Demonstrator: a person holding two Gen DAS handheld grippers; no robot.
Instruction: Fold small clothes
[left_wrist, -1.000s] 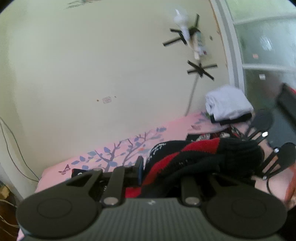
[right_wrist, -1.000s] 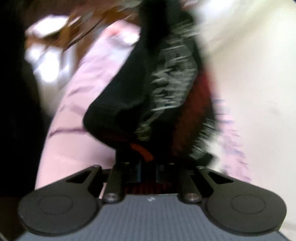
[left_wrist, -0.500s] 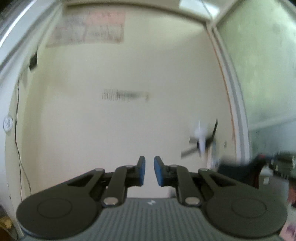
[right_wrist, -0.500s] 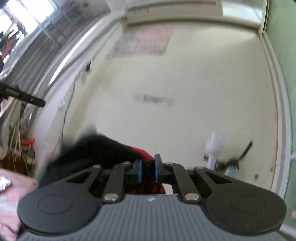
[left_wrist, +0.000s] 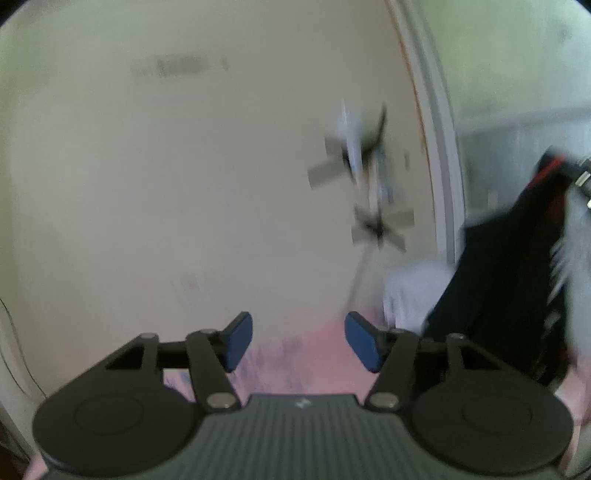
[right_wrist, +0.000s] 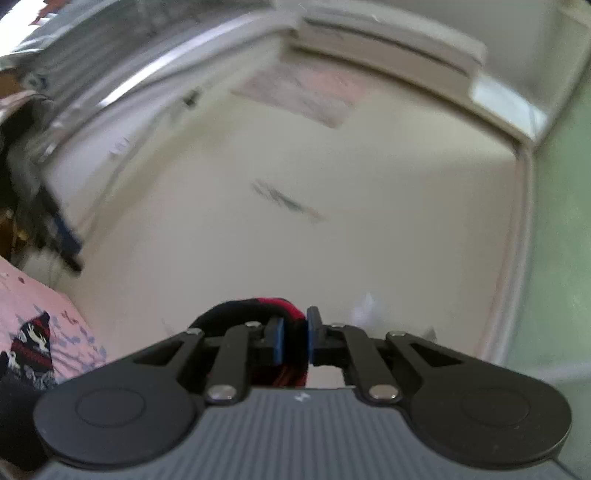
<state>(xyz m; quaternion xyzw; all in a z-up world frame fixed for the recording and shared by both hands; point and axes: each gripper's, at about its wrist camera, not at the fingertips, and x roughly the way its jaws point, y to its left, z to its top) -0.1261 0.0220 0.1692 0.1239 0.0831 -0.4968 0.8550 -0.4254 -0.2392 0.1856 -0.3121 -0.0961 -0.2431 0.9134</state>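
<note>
Blue pads (left_wrist: 238, 341) of the left gripper (left_wrist: 298, 342) are standing well apart and opening wider, with nothing between them — only the pink sheet (left_wrist: 291, 360) and the cream wall (left_wrist: 166, 184) are showing through the gap. At the right edge of the left view the garment (left_wrist: 502, 280), black with red trim, is hanging down in blur, its top reaching toward the upper right where a bit of the other tool is showing. Just left of it a white cloth pile (left_wrist: 413, 291) is sitting on the sheet by the wall, under some taped items (left_wrist: 365, 173). In the right view the right gripper (right_wrist: 295, 339) is pinching the garment's black and red fabric (right_wrist: 258, 306) — the pads are closed on it, and the cloth is bunching up to the left of the fingers, low in the middle of the frame. This gripper is tilting upward at the wall and ceiling. At the lower left of that view another part of the garment, with a white pattern (right_wrist: 33, 347), is lying over the pink sheet
</note>
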